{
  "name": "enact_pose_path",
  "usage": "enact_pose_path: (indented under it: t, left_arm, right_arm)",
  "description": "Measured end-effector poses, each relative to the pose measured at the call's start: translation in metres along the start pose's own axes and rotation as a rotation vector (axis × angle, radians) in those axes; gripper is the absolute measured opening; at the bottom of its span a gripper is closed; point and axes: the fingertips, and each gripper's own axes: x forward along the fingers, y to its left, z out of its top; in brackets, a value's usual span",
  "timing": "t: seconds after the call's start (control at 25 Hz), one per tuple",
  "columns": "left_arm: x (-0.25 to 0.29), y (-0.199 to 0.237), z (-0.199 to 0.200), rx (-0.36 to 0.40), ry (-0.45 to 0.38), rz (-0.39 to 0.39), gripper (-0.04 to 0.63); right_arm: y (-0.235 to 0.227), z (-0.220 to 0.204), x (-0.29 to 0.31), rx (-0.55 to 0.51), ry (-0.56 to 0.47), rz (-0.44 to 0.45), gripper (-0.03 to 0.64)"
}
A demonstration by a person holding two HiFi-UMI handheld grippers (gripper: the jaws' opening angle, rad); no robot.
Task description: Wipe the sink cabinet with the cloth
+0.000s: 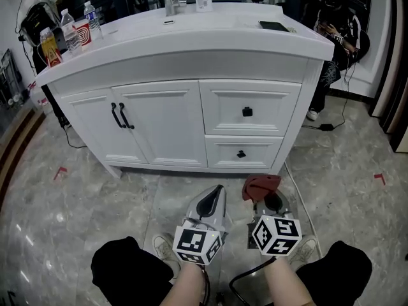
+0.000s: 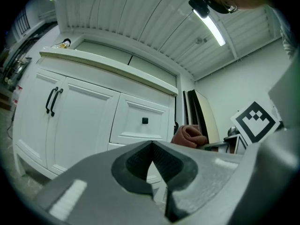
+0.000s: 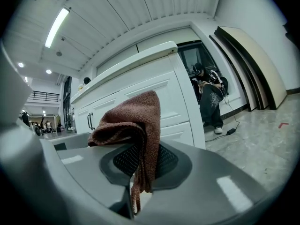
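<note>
Reddish-brown cloth (image 3: 133,121), bunched and drooping, pinched in the right tongs (image 3: 143,161); white sink cabinet (image 1: 166,123) stands upright ahead, closed.

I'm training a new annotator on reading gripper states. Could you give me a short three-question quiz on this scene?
1. True or false: the right gripper is shut on the cloth.
2. The dark phone lies on top of the sink cabinet, above: A the doors; B the drawers; C the water bottles.
3. Fill in: the left gripper has its jaws ___, with nothing between them.
Key: 1 true; 2 B; 3 shut.
</note>
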Motion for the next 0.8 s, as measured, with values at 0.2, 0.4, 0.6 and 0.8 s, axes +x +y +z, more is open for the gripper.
enact_pose_path:
  t: [0.2, 0.4, 0.6, 0.8]
  left_arm:
    - [0.028, 0.023, 0.005, 0.035, 0.004, -0.004, 0.000]
    - [0.047, 0.047, 0.018, 0.138, 0.005, -0.018, 0.000]
    - [0.058, 0.074, 0.039, 0.183, -0.021, -0.002, 0.000]
    - [0.068, 0.094, 0.045, 0.190, -0.034, 0.011, 0.000]
  right_arm:
    - [0.007, 0.020, 0.045, -0.017, -0.012, 0.038, 0.078]
    - [0.025, 0.054, 0.092, -0.043, -0.050, 0.107, 0.078]
    - [0.052, 0.090, 0.132, -0.056, -0.094, 0.177, 0.078]
    - [0.079, 0.123, 0.167, -0.026, -0.122, 0.237, 0.078]
